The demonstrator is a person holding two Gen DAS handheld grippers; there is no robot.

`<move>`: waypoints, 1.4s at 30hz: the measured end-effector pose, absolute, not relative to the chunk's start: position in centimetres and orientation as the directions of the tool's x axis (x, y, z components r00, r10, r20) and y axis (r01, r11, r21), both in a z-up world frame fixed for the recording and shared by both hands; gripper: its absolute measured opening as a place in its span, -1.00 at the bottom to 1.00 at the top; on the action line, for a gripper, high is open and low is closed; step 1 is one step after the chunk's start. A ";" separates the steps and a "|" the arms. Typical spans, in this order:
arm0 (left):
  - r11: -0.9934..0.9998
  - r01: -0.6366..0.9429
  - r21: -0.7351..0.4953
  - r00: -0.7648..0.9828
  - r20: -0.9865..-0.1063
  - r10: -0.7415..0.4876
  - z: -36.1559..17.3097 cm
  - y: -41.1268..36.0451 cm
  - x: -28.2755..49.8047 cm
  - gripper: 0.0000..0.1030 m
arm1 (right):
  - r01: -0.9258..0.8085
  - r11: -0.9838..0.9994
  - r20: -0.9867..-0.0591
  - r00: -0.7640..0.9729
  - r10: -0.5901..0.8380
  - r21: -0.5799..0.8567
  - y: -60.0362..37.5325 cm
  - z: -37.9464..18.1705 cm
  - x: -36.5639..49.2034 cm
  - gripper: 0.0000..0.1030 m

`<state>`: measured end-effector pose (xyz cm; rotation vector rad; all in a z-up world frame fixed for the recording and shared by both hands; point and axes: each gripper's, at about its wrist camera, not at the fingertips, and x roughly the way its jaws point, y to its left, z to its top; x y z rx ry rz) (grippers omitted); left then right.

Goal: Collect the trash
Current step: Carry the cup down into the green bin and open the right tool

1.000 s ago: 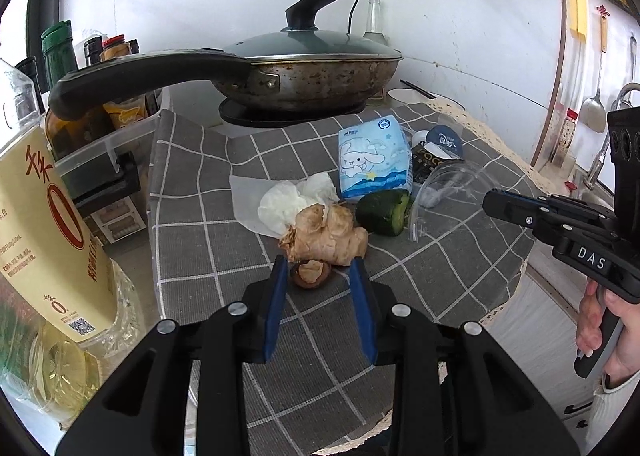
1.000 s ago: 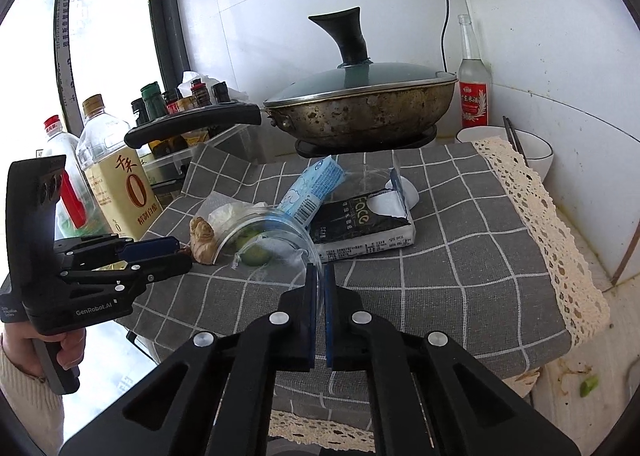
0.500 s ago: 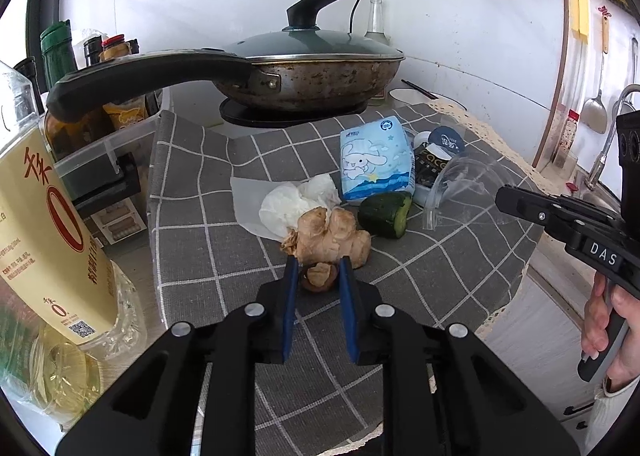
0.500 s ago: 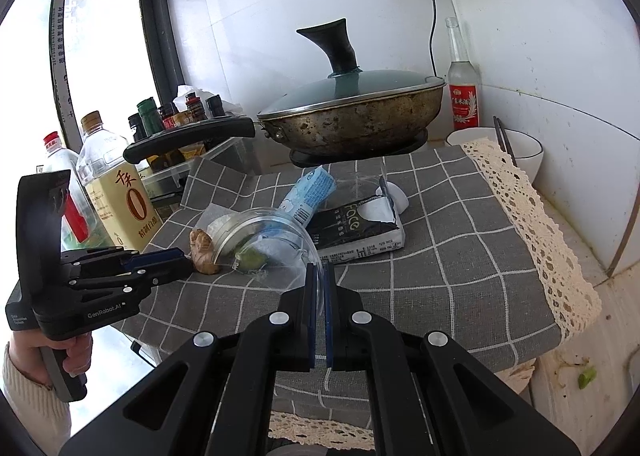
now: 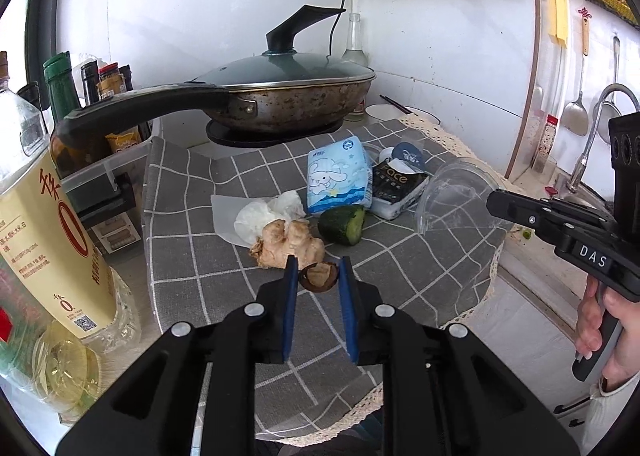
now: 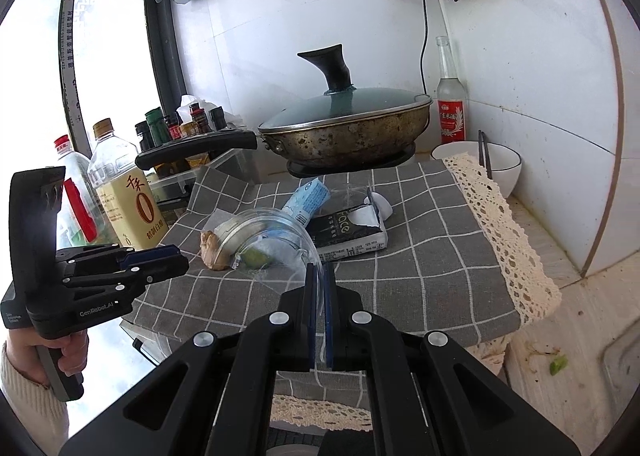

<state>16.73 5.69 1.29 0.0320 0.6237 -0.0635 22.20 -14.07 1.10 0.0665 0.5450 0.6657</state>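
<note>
Left gripper (image 5: 319, 270) is clamped on the small brown mushroom piece (image 5: 318, 276), lifted just off the checked cloth (image 5: 400, 268) at the near side of the tabletop. Right gripper (image 6: 319, 276) is pinched together on the rim of the clear plastic container (image 6: 264, 234), held out over the right part of the cloth.

Risks:
- Mushroom sits at the very fingertips, so a tilt or jerk probably drops it back onto the cloth or off the near edge.
- Ginger root (image 5: 290, 242) lies just beyond the fingertips; a forward drift nudges it.
- Container wall is thin and flexes, so the pinch may slip or the mouth may turn away when the mushroom goes in. Mouth angle is hard to read through the clear plastic.

Versus 0.5 s ago: the left gripper is higher and pulled back, mushroom now off the cloth. The container is still held and sits slightly further right.
</note>
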 end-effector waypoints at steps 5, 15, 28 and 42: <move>0.995 0.102 -0.004 0.815 -0.574 -0.086 1.5 3.5 15.1 -0.58 | -0.531 0.823 -0.454 0.694 0.558 0.200 -16.3 1.8 19.9 -0.95; 0.985 0.172 -0.034 0.803 -0.574 -0.160 -0.2 -1.2 11.4 -0.58 | -0.478 0.866 -0.479 0.731 0.487 0.151 -19.6 0.8 15.0 -0.95; 0.972 0.227 -0.067 0.763 -0.608 -0.220 -4.1 -4.5 8.2 -0.58 | -0.386 0.914 -0.558 0.734 0.387 0.126 -22.6 -2.4 10.4 -0.94; 0.939 0.301 -0.165 0.693 -0.639 -0.334 -12.8 -4.4 11.6 -0.58 | -0.329 0.944 -0.709 0.662 0.244 0.018 -21.7 -9.5 11.7 -0.95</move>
